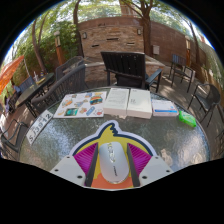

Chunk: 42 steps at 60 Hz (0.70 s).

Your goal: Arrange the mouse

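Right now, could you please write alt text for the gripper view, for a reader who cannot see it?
A white mouse sits between the two fingers of the claw, above a glass table on an outdoor patio. Beyond the claw lie an open book, a picture sheet and a green object, with black chairs and a brick wall behind.

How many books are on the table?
3 that I can see. One colourful open book, one open white book beside it, and a closed book next. All lie beyond the mouse between the gripper fingers.
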Each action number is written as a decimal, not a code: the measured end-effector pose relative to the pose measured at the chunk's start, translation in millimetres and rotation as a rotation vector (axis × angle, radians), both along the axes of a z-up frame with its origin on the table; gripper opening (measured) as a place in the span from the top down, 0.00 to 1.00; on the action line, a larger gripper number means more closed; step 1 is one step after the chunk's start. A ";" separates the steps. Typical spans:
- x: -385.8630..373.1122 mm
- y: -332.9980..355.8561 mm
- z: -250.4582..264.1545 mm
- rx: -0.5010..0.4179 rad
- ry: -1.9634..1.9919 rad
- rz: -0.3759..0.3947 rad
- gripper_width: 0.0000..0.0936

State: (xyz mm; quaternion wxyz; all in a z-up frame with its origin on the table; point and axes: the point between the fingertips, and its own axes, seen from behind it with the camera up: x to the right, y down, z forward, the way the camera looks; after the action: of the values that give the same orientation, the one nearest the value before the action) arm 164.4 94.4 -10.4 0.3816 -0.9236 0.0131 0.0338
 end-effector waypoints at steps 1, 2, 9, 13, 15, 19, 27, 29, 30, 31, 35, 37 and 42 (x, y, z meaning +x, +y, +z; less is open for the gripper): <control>1.6 -1.0 1.4 0.001 -0.004 -0.002 0.35; 2.0 -2.1 3.8 0.003 -0.007 -0.001 0.27; 5.2 -17.6 39.3 0.045 -0.040 0.007 0.10; 5.3 -34.6 71.0 0.083 -0.057 0.015 0.08; 5.7 -45.6 86.6 0.101 -0.066 0.017 0.09; 5.1 -72.3 116.3 0.121 -0.084 0.010 0.08; -0.2 -137.2 168.1 0.153 -0.100 -0.010 0.09; -1.9 -154.2 177.4 0.156 -0.107 -0.015 0.08; -2.4 -163.1 181.2 0.154 -0.112 -0.019 0.08; -2.8 -172.0 184.3 0.152 -0.117 -0.024 0.08; -6.7 -204.9 196.3 0.156 -0.121 -0.042 0.08; -9.2 -219.5 200.7 0.155 -0.119 -0.051 0.08; -14.2 -253.8 206.1 0.152 -0.128 -0.067 0.07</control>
State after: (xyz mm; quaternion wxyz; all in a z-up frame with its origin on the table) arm 150.2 -159.4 195.7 0.4516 -0.8913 0.0169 -0.0370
